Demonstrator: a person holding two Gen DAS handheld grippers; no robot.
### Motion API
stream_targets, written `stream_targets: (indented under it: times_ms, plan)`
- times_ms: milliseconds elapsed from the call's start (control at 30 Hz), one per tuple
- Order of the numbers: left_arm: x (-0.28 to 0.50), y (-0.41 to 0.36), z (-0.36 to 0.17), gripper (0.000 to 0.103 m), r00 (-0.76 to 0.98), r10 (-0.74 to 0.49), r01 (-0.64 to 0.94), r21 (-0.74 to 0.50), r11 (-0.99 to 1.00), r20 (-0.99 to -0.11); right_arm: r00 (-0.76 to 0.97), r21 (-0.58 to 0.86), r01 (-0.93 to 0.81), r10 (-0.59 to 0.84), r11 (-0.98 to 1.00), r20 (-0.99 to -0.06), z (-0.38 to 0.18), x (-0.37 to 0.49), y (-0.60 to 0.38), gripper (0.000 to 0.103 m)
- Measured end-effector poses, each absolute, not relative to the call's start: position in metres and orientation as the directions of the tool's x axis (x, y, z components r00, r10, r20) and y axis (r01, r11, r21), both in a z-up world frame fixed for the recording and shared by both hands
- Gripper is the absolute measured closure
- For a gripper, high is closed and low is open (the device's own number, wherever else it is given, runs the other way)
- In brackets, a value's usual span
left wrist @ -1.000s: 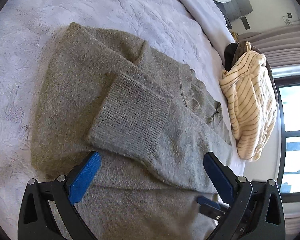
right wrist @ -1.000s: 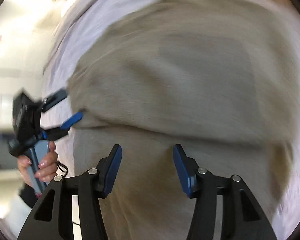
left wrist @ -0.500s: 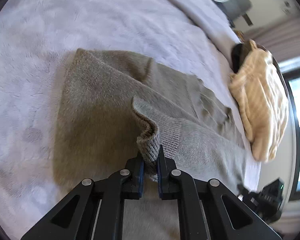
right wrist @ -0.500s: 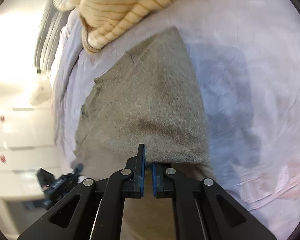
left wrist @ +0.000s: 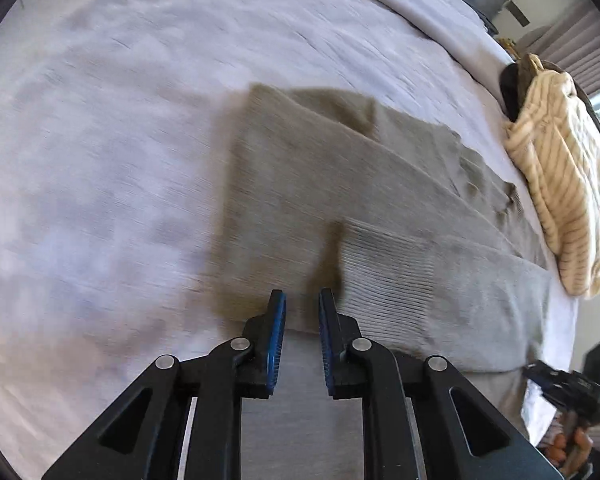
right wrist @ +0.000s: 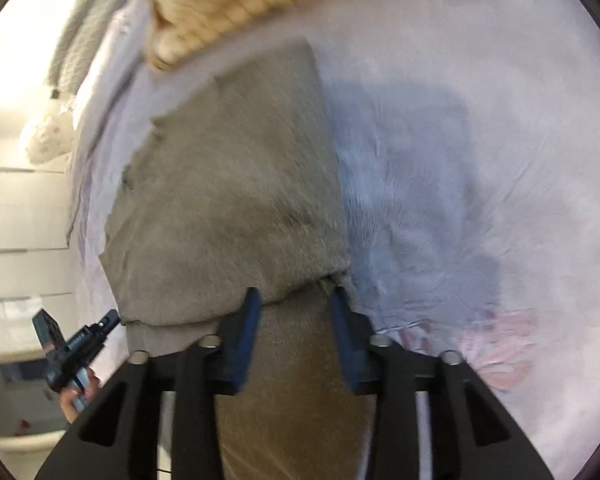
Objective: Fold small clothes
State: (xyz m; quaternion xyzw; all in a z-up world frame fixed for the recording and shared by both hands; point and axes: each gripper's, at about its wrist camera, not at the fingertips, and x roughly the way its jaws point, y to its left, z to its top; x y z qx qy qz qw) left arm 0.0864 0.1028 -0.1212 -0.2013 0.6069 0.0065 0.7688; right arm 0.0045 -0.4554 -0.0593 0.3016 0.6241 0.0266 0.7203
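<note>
grey-brown sweater (left wrist: pixel 364 208) laid flat on lilac bedspread (left wrist: pixel 112 168), folded sleeve cuff just ahead | left gripper (left wrist: pixel 302 312) jaws just parted narrowly, nothing pinched | right gripper (right wrist: pixel 294 312) jaws just reopened over sweater edge, nothing clamped

No readable text, labels, brands or numbers anywhere in either view.
</note>
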Motion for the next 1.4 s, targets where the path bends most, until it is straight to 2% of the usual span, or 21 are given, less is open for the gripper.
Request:
stream_targets:
  times_ms: [100, 300, 333, 367, 400, 533, 633, 700, 900, 1133, 1233, 1333, 1400]
  plan:
    - [0.088, 0.112, -0.116, 0.085, 0.269, -0.234, -0.251, -0.302, 0.92, -0.934, 0.283, 0.461, 0.351, 0.377, 0.815, -0.882, -0.052, 0.017, -0.471, 0.039]
    - [0.1, 0.084, -0.117, 0.085, 0.269, -0.243, -0.205, -0.302, 0.931, -0.932, 0.289, 0.553, 0.481, 0.472, 0.68, -0.833, -0.104, 0.057, -0.497, 0.041]
    - [0.102, 0.076, -0.119, 0.085, 0.267, -0.241, -0.197, -0.298, 0.934, -0.933, 0.287, 0.563, 0.486, 0.486, 0.669, -0.826, -0.108, 0.061, -0.496, 0.056]
    - [0.103, 0.072, -0.12, 0.085, 0.266, -0.239, -0.195, -0.295, 0.936, -0.934, 0.28, 0.574, 0.482, 0.504, 0.662, -0.817, -0.111, 0.065, -0.493, 0.091]
    - [0.103, 0.068, -0.123, 0.085, 0.262, -0.235, -0.198, -0.291, 0.936, -0.936, 0.264, 0.577, 0.469, 0.517, 0.669, -0.814, -0.11, 0.069, -0.489, 0.094]
    - [0.104, 0.062, -0.134, 0.085, 0.242, -0.22, -0.217, -0.274, 0.937, -0.945, 0.251, 0.466, 0.34, 0.399, 0.817, -0.882, -0.085, 0.079, -0.471, 0.094]
    - [0.109, 0.058, -0.14, 0.085, 0.239, -0.2, -0.211, -0.252, 0.944, -0.95, 0.205, 0.4, 0.351, 0.348, 0.847, -0.915, -0.099, 0.08, -0.475, 0.094]
    - [0.116, 0.055, -0.144, 0.085, 0.236, -0.183, -0.204, -0.233, 0.951, -0.954, 0.2, 0.405, 0.372, 0.354, 0.835, -0.914, -0.106, 0.08, -0.478, 0.094]
    - [0.122, 0.058, -0.129, 0.085, 0.243, -0.111, -0.184, -0.158, 0.97, -0.964, 0.212, 0.348, 0.381, 0.285, 0.856, -0.935, -0.075, 0.066, -0.474, 0.093]
    - [0.101, 0.062, -0.104, 0.085, 0.262, -0.148, -0.121, -0.184, 0.975, -0.954, 0.212, 0.357, 0.283, 0.305, 0.89, -0.928, -0.053, 0.037, -0.441, 0.093]
    - [0.099, 0.051, -0.113, 0.085, 0.237, -0.17, -0.109, -0.2, 0.974, -0.957, 0.168, 0.341, 0.264, 0.306, 0.902, -0.937, -0.067, 0.034, -0.425, 0.093]
    - [0.097, 0.04, -0.133, 0.085, 0.194, -0.122, -0.11, -0.145, 0.983, -0.973, 0.133, 0.326, 0.275, 0.3, 0.905, -0.945, -0.084, 0.025, -0.427, 0.094]
    - [0.094, 0.043, -0.14, 0.085, 0.2, -0.135, -0.125, -0.162, 0.979, -0.97, 0.136, 0.338, 0.289, 0.311, 0.896, -0.941, -0.084, 0.022, -0.43, 0.094]
